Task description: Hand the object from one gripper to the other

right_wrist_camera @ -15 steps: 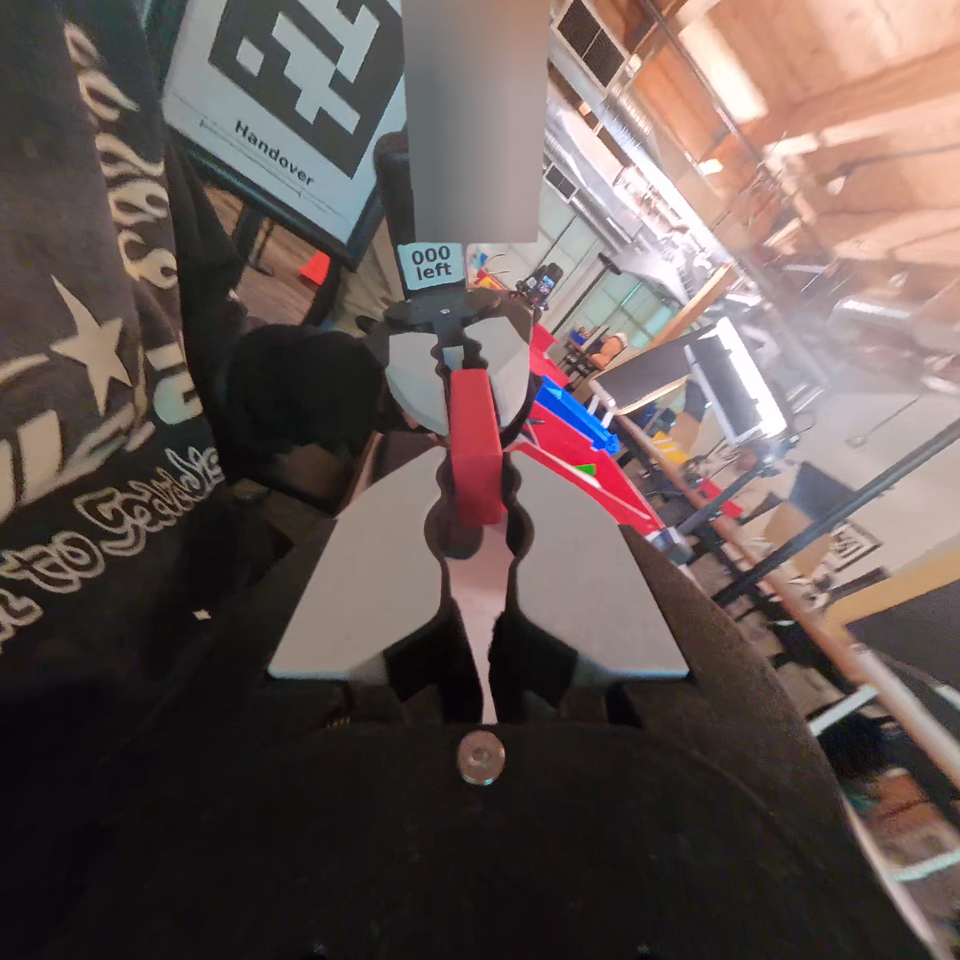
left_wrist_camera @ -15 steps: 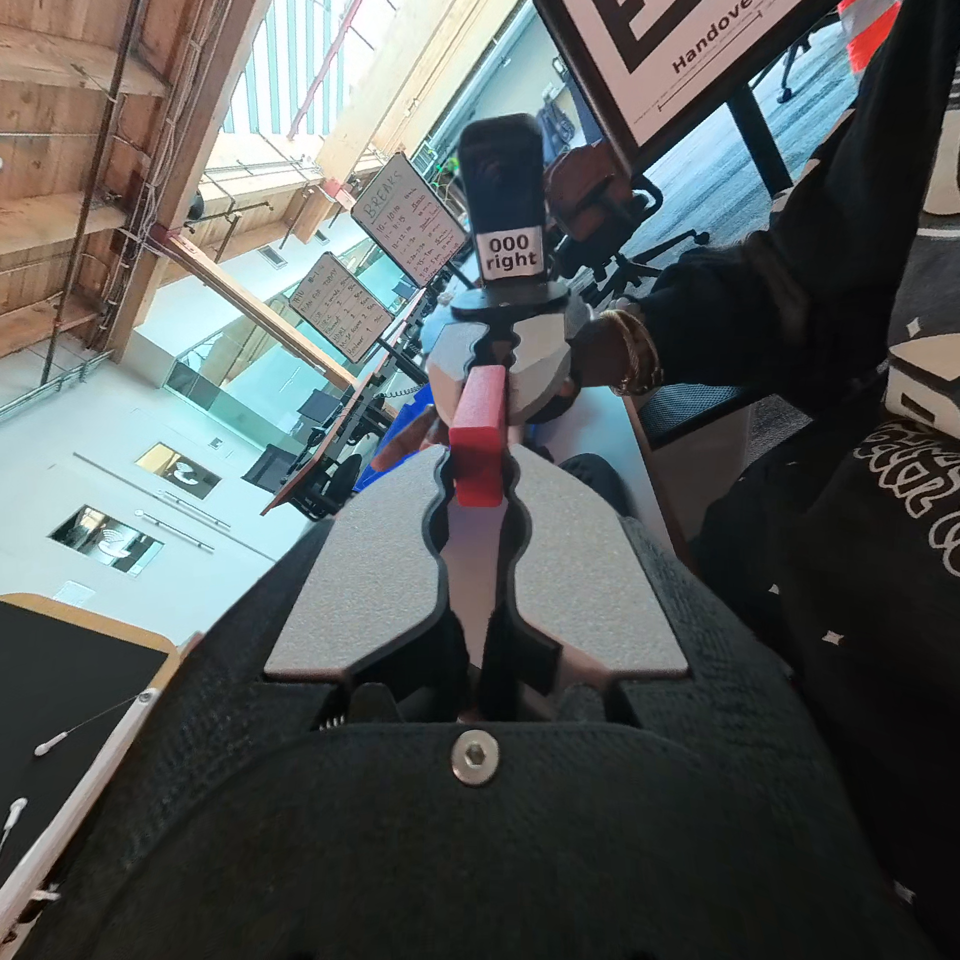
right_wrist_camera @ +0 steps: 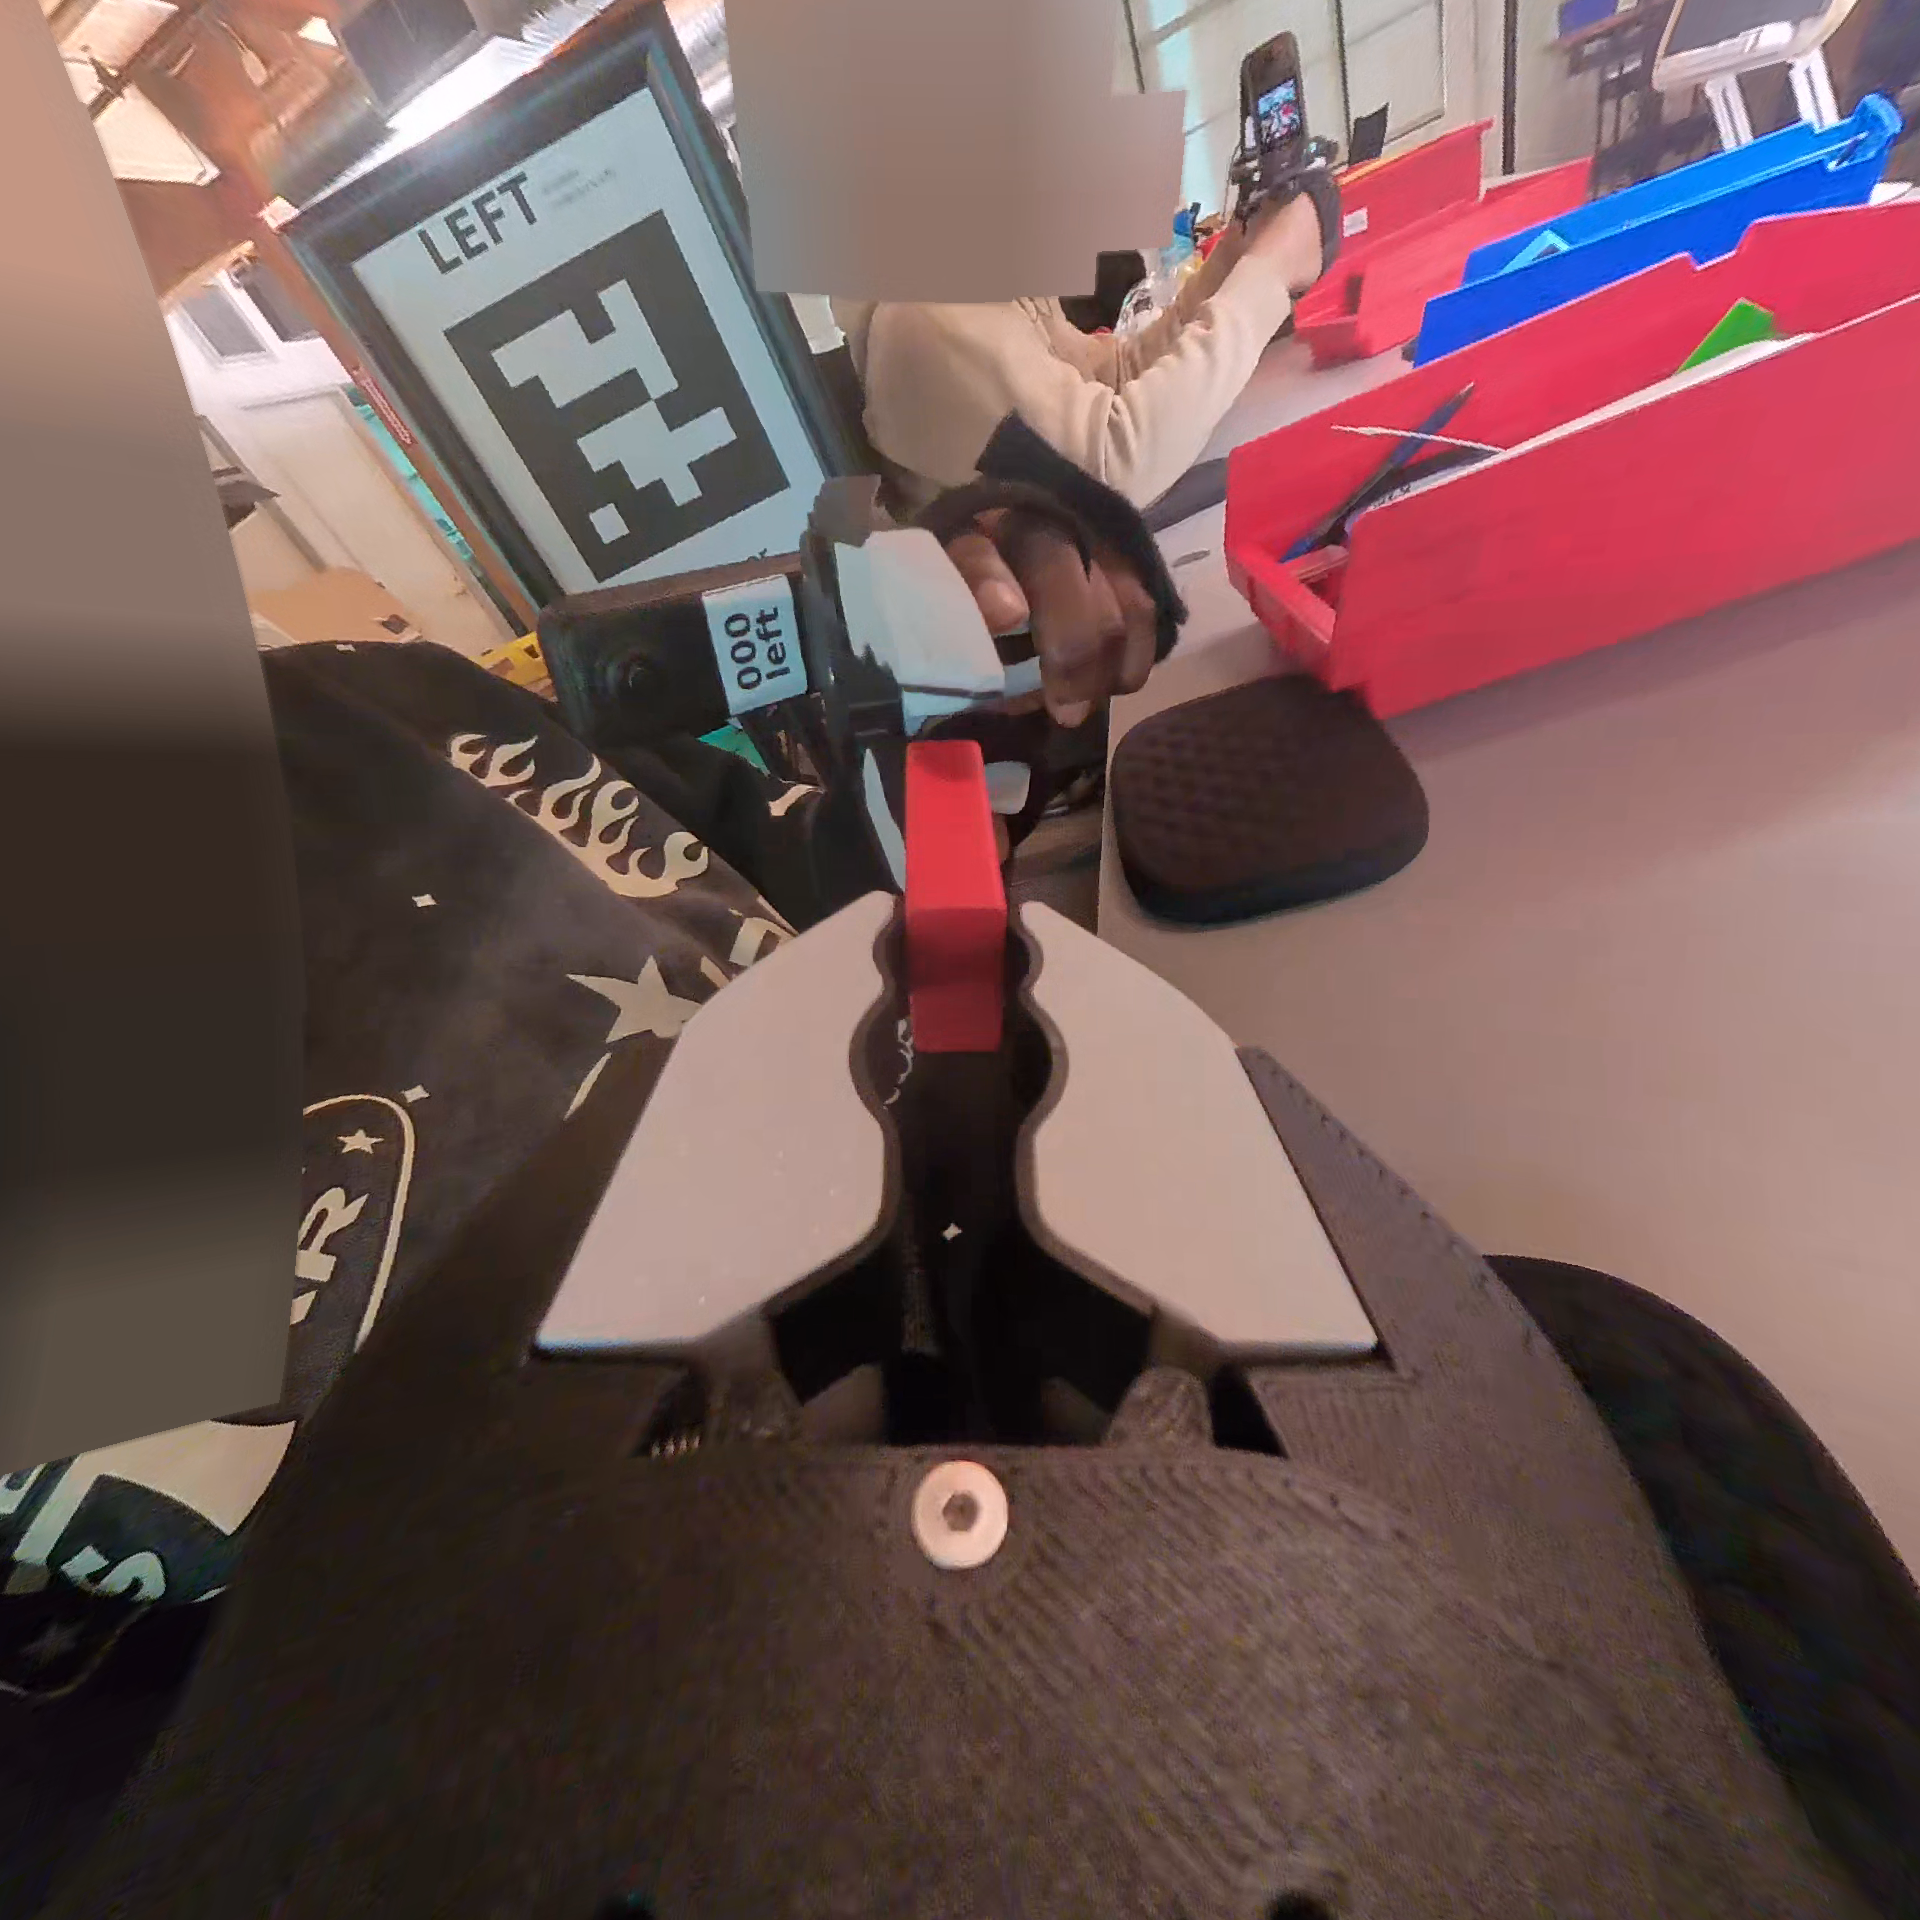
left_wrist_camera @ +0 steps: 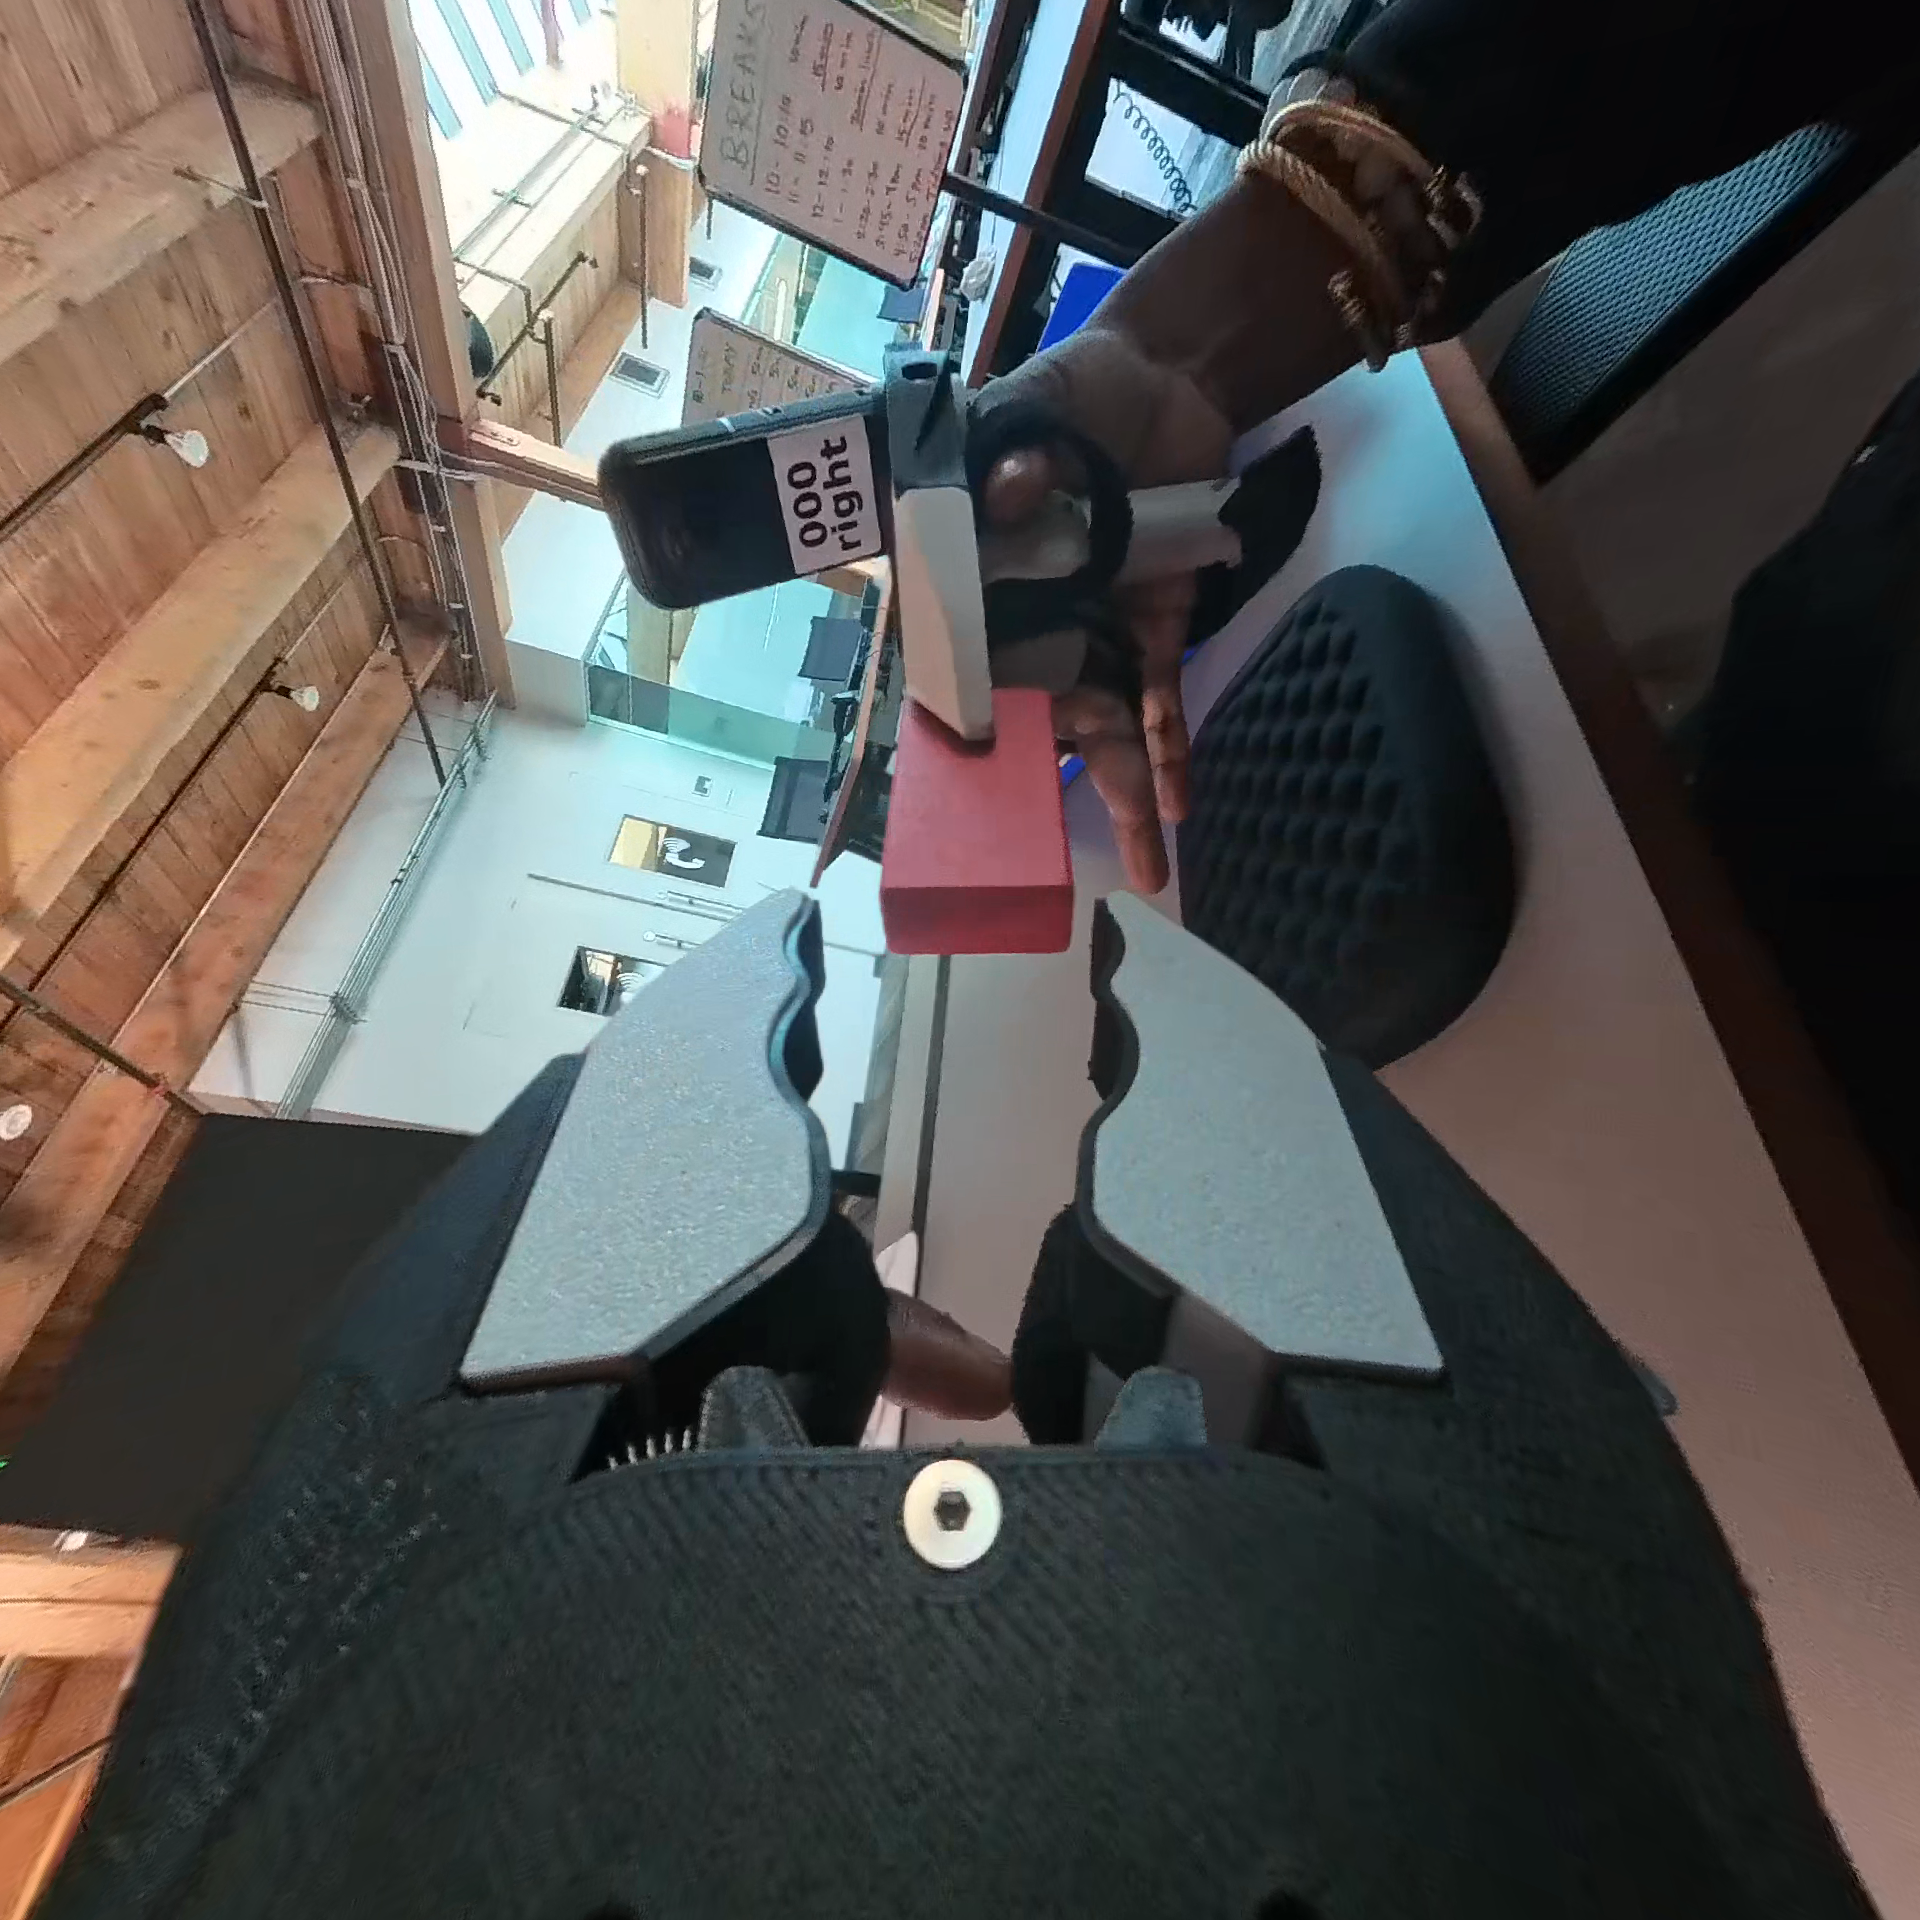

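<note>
Now we see the right gripper (right_wrist_camera: 954, 935) clamped on one end of the red block (right_wrist_camera: 951, 894), while the left gripper (left_wrist_camera: 956, 925) stands spread wide, the block just beyond its tips, untouched. Each gripper's camera carries a white printed sticker (writing left unquoted), and a framed marker board (right_wrist_camera: 582, 395) stands behind.

We see a red rectangular block (right_wrist_camera: 953, 914) clamped at one end, its free end projecting forward, above the table
</note>
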`<action>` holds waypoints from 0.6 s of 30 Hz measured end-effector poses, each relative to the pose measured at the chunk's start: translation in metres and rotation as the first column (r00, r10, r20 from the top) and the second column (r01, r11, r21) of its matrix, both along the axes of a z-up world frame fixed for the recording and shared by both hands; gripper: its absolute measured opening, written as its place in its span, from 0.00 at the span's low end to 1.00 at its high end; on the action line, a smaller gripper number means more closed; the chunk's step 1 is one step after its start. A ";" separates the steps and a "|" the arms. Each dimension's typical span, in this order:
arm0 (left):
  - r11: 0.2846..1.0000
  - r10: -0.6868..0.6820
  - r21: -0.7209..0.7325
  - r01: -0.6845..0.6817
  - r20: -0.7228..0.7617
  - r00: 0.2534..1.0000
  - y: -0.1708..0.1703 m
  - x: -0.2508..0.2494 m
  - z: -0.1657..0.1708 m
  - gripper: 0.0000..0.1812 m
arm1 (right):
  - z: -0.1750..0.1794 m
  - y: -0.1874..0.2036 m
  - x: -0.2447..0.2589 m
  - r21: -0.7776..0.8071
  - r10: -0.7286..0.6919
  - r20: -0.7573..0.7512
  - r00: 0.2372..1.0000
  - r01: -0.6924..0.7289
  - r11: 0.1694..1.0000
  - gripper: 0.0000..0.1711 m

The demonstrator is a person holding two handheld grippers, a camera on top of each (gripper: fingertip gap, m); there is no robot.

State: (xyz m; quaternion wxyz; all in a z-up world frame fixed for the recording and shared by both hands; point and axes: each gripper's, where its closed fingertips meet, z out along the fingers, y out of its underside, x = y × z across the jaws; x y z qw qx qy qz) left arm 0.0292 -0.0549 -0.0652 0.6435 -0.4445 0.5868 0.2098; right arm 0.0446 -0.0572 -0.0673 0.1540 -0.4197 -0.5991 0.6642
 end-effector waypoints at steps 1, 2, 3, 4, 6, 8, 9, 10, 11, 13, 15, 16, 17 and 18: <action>1.000 -0.011 -0.010 0.011 0.011 1.000 -0.001 0.002 0.000 0.26 | 0.000 -0.001 0.000 -0.006 0.008 0.001 1.000 -0.008 1.000 0.10; 1.000 -0.023 -0.021 0.023 0.019 1.000 -0.001 0.004 -0.001 0.25 | 0.000 -0.001 0.000 -0.009 0.008 0.006 1.000 -0.008 1.000 0.10; 0.999 -0.033 -0.031 0.034 0.027 0.999 -0.002 0.006 -0.002 0.23 | -0.001 -0.001 -0.001 -0.006 0.002 0.013 1.000 -0.002 1.000 0.10; 0.998 -0.041 -0.040 0.042 0.032 0.999 -0.002 0.008 -0.003 0.22 | -0.002 -0.001 -0.001 0.001 0.001 0.015 1.000 -0.001 1.000 0.10; 0.998 -0.040 -0.053 0.042 0.035 0.999 -0.002 0.009 -0.004 0.19 | -0.002 -0.001 -0.001 -0.004 0.003 0.013 1.000 -0.003 1.000 0.10; 0.997 -0.034 -0.067 0.036 0.037 0.999 -0.002 0.008 -0.005 0.19 | -0.002 -0.001 -0.001 -0.004 0.003 0.015 1.000 -0.003 1.000 0.10; 0.997 -0.033 -0.071 0.036 0.042 0.999 -0.002 0.008 -0.004 0.19 | -0.001 -0.001 -0.001 -0.007 0.006 0.004 1.000 -0.006 1.000 0.10; 0.996 -0.032 -0.076 0.036 0.050 0.998 -0.002 0.008 -0.003 0.19 | 0.001 -0.001 -0.001 0.000 0.004 -0.025 1.000 -0.004 1.000 0.10; 0.996 -0.029 -0.087 0.034 0.055 0.998 -0.002 0.007 -0.003 0.19 | 0.003 0.000 -0.003 0.023 -0.013 -0.071 0.997 0.014 1.000 0.11; 0.994 -0.030 -0.104 0.037 0.064 0.997 -0.003 0.007 -0.003 0.19 | 0.013 0.002 -0.006 0.109 -0.067 -0.250 0.966 0.097 0.989 0.36; 0.993 -0.028 -0.110 0.035 0.068 0.997 -0.003 0.007 -0.003 0.19 | 0.019 0.001 -0.003 0.270 -0.067 -0.466 0.882 0.213 0.939 0.48; 0.993 -0.028 -0.113 0.036 0.073 0.997 -0.003 0.007 -0.003 0.19 | 0.022 0.000 -0.001 0.349 -0.046 -0.559 0.828 0.285 0.893 0.50; 0.992 -0.031 -0.116 0.040 0.078 0.996 -0.003 0.007 -0.003 0.19 | 0.023 -0.001 0.000 0.418 -0.016 -0.621 0.783 0.348 0.839 0.50; 0.992 -0.035 -0.118 0.044 0.083 0.996 -0.003 0.008 -0.002 0.19 | 0.020 -0.003 0.001 0.486 0.027 -0.652 0.758 0.389 0.782 0.49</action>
